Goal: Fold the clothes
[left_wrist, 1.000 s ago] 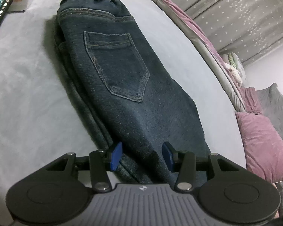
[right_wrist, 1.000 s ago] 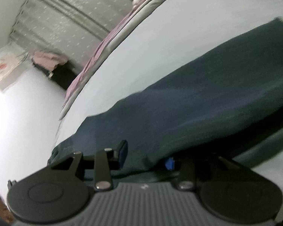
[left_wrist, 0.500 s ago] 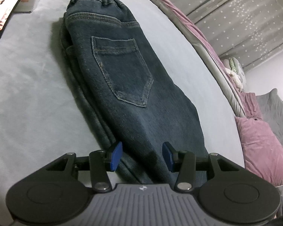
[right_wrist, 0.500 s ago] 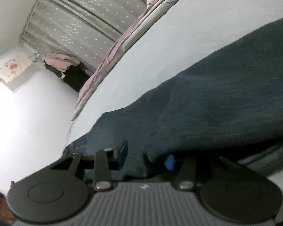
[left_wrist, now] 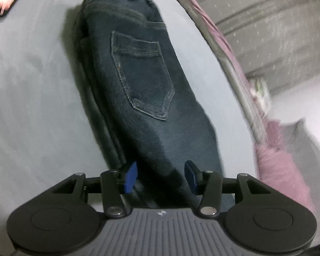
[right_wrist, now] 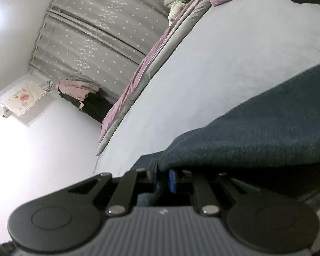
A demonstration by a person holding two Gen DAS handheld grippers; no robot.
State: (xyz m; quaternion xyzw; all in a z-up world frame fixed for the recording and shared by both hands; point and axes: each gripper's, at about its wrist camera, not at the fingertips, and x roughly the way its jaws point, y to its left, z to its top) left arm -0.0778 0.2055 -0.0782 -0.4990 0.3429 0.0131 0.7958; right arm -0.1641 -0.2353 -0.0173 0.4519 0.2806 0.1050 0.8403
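Currently, I am holding my left gripper with jaws wide apart over the jeans on the bed, while my right gripper is pinching their edge.

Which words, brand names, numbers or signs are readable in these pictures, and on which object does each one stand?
No text can be read.
Small white emblem on the left gripper grey ribbed body: a logo, no letters.
The same emblem on the right gripper: no letters.
Lit phone screen on the pale grey bed cover: blurred.
White cloth with a pink motif on the wall: too small.
Dark blue jeans: no label visible.
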